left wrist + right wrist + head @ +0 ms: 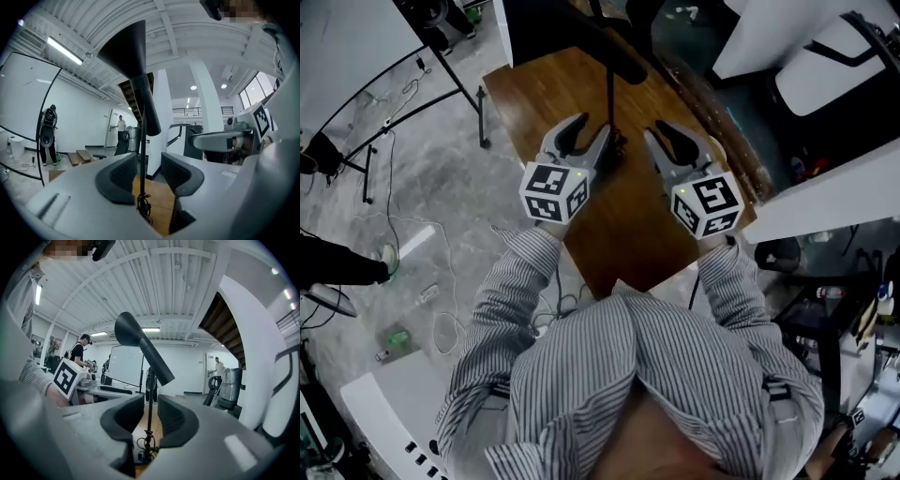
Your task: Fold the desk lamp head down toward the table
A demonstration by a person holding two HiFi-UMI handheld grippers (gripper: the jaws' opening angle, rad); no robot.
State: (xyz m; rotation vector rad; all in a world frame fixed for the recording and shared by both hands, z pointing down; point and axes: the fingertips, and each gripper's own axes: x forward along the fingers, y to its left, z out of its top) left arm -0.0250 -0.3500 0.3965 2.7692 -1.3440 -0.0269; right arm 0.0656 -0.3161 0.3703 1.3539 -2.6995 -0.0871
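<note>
head view / lamp [610, 103]: stands at the middle of the table [544, 103], between both grippers. Thin black pole upright.
head view / lamp head [614, 54]: black, over the table's far part. Merges with the dark background, outline hard to make out.
head view / lamp base: dark, partly behind the left gripper [586, 136]. Shape unclear.
head view / right gripper [675, 141]: just right of the pole, not touching it.
head view / table: brown wood. Near corner ends just beside the striped shirt [609, 375].
head view / room: grey floor [441, 187] with loose cables. Black stand legs [441, 70] beyond the table's left edge.
left gripper view / left gripper [146, 174]: jaws wide apart. Pole shows in the gap, well clear of both pads, nothing gripped.
left gripper view / hidden: lamp base cut off below the jaws. Only a cable tangle [143, 206] at the pole's foot shows.
left gripper view / room: white walls, ribbed ceiling [187, 37], a person far off by a door.
right gripper view / right gripper [150, 417]: jaws narrowly apart. Pole in the gap, pads not pressing on it.
right gripper view / lamp head: tilted up to the left, above the jaws.
right gripper view / room: whiteboard [126, 364] and people behind.
</note>
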